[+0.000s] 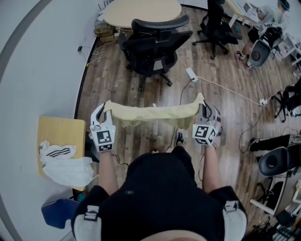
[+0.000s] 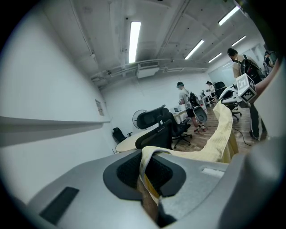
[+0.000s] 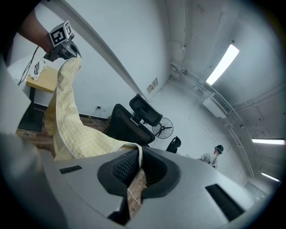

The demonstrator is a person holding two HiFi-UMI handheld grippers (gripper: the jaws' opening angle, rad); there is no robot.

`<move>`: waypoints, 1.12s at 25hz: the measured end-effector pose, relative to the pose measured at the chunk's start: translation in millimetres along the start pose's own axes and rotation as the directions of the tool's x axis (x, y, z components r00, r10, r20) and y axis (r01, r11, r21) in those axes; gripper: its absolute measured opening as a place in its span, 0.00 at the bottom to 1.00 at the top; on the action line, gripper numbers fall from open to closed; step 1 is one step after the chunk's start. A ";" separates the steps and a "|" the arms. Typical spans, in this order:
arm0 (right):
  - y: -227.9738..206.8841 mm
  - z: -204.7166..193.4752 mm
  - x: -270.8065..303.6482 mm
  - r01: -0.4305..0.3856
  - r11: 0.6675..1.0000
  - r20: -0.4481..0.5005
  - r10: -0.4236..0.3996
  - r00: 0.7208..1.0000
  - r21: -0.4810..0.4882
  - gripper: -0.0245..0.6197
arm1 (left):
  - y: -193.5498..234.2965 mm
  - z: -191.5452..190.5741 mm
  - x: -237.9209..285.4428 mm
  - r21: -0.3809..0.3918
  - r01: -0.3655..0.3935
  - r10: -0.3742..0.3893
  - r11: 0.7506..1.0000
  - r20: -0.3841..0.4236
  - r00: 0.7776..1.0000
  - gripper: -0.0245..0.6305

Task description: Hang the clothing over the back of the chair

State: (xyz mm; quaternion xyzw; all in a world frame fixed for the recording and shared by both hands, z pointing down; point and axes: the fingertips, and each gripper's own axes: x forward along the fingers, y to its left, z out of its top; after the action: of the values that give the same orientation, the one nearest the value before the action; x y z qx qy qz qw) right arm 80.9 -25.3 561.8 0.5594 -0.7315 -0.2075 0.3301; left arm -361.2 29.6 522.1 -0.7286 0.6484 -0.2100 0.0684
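A pale round table [image 1: 141, 12] stands just behind the black office chair [image 1: 155, 44]; on the near side of the chair, clear of its back, a yellow checked cloth [image 1: 155, 114] hangs stretched in a shallow sag; nearer and to the left of the chair, by the wall, a small wooden table [image 1: 59, 129] carries white garments [image 1: 66, 164]; the left gripper [image 1: 104, 112] is clamped on the cloth's left corner, the right gripper [image 1: 205, 112] on its right corner, jaws pinching the fabric edge; a white power strip [image 1: 192, 74] lies just right of the chair.
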 end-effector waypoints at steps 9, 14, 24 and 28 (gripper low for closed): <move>-30.0 -10.9 45.4 -0.041 0.999 0.023 0.041 0.999 -0.004 0.04 | -13.4 25.3 34.5 0.005 -0.034 0.034 0.999 -0.017 0.999 0.04; -55.0 -14.2 70.8 -0.051 0.999 0.051 0.050 0.997 0.005 0.04 | -22.9 42.2 51.8 0.016 -0.050 0.050 0.999 -0.028 0.998 0.04; -93.2 -28.1 121.9 -0.089 0.996 0.091 0.088 0.992 0.010 0.04 | -46.6 72.0 77.4 0.026 -0.107 0.108 0.994 -0.058 0.992 0.04; -102.8 -32.0 138.1 -0.115 0.993 0.106 0.114 0.988 0.002 0.04 | -55.4 85.7 81.2 0.032 -0.140 0.141 0.990 -0.060 0.988 0.04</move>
State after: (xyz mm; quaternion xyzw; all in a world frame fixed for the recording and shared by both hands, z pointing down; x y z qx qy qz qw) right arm 152.2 -184.7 549.5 0.5059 -0.7798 -0.2145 0.2999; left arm -270.9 -55.9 483.1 -0.6731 0.6970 -0.2363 0.0728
